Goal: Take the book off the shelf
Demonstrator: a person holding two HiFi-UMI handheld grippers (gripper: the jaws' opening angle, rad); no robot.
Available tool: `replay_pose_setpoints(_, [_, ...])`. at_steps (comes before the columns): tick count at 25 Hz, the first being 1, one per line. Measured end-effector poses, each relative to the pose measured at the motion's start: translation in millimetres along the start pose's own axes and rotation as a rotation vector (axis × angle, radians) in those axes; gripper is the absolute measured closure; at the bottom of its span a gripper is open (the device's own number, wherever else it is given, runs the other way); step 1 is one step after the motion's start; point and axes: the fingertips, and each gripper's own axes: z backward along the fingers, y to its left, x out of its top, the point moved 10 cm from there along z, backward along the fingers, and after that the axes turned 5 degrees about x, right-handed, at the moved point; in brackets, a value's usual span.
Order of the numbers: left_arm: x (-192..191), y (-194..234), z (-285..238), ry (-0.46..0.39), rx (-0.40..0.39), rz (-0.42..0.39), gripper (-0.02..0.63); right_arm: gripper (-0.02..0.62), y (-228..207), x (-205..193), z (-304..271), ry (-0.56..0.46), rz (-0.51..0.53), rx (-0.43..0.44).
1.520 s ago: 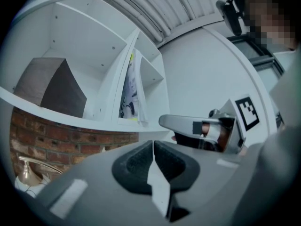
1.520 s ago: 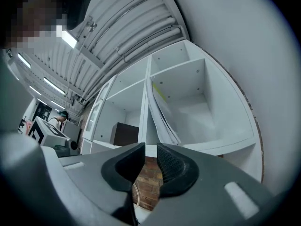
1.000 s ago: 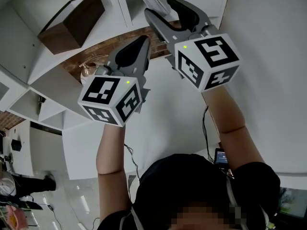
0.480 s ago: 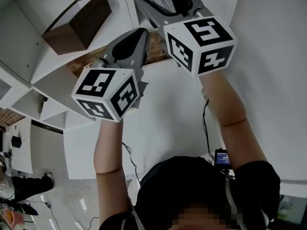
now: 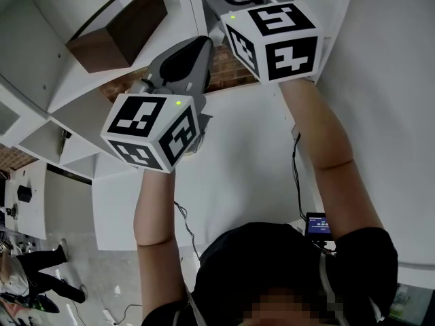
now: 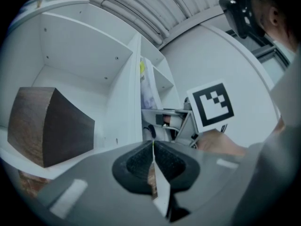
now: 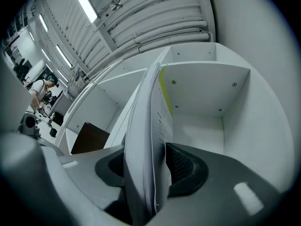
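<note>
Thin white book (image 7: 148, 126) upright in the shelf (image 7: 207, 86), in the compartment next to the right of the brown box (image 6: 47, 126). Taken between the pads of the right gripper (image 7: 146, 168), with jaws just closing in and, as far as visible, pressing on both covers. Left gripper (image 6: 153, 147) fully closed on nothing, in front of the box's compartment. Probably light, soft-covered and somewhat floppy, with smooth covers that may slip. Better to hold deep over the near edge, covers and pages clamped together, then to pull straight out.
</note>
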Motion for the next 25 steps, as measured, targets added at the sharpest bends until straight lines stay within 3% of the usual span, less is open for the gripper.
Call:
replay_pose_setpoints(3, [0, 4, 3, -0.009, 0.009, 0.017, 0.597, 0.421, 0, 0, -2, 0.010, 0.006, 0.004])
replay_pose_setpoints(6, [-1, 4, 2, -0.009, 0.007, 0.015, 0.597, 0.497, 0, 1, -2, 0.010, 0.025, -0.037])
replay_pose_setpoints(9, [-5, 0, 4, -0.001, 0.004, 0.012, 0.597, 0.523, -4, 1, 2, 0.017, 0.042, -0.070])
replay_pose_setpoints(25, [-11, -24, 17, -0.006, -0.027, 0.023, 0.597, 0.529, 3, 9, 62, -0.030, 0.034, -0.058])
